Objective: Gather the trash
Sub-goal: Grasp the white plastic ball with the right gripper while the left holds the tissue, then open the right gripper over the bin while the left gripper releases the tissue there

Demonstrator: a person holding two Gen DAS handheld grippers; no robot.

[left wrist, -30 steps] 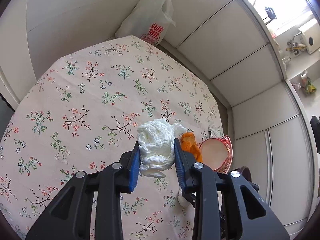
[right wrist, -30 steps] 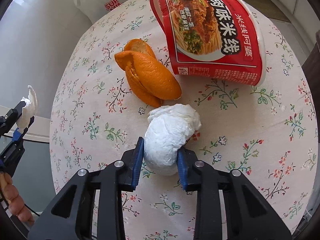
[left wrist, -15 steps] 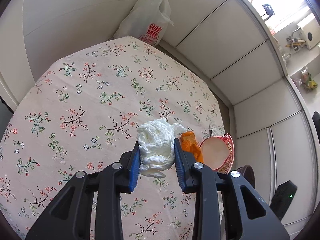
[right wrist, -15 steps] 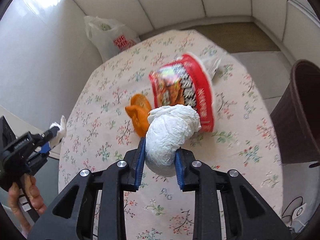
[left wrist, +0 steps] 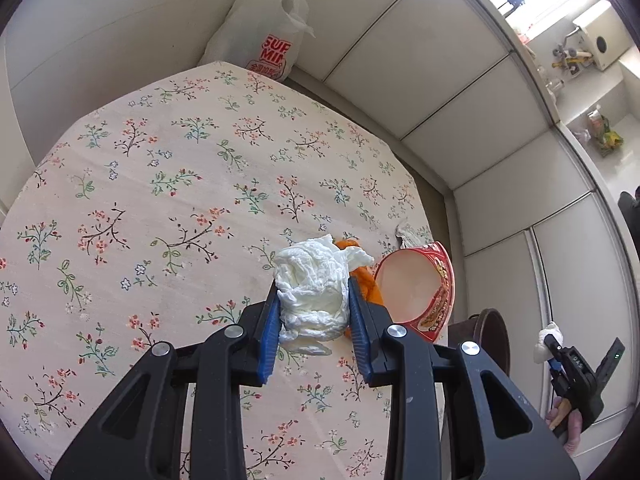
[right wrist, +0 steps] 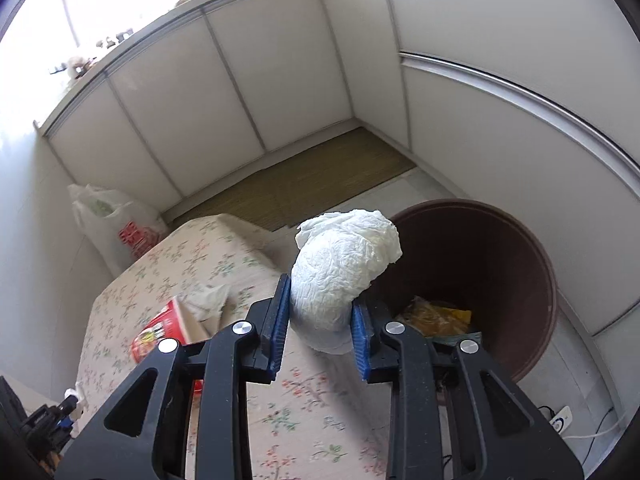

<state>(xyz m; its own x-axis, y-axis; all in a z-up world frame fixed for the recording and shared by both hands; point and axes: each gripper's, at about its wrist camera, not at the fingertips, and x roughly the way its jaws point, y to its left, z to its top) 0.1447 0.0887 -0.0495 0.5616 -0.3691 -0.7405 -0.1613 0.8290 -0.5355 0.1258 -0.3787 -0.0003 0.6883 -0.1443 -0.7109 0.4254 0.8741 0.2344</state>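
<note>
Left claw (left wrist: 314,312): blue pads are pressing both sides of a crumpled white paper tissue wad (left wrist: 312,288), jaws partly closed around it, holding it just above the table.
Right claw (right wrist: 320,320): is gripping a second, rounder crumpled white tissue ball (right wrist: 340,268) between its blue pads, jaws partly closed; the ball is hanging beyond the table edge, in front of the bin's mouth.
Table (left wrist: 160,200): is wearing a cream cloth printed with small floral sprigs; most of its top is lying bare.
Orange peel (left wrist: 366,280): curled orange pieces are lying on the cloth, touching the far side of the left claw's wad.
Noodle cup (left wrist: 416,288): red printed paper instant-noodle bowl is lying on its side near the table's right edge, just beside the peel, pale inside facing the left camera.
Bin (right wrist: 480,272): round dark brown plastic wastebasket is standing on the floor beside the table; yellow wrapper scraps (right wrist: 436,316) are lying at its bottom.
Plastic bag (left wrist: 264,28): white carrier bag with red lettering is slumping against the wall behind the far end of the table.
</note>
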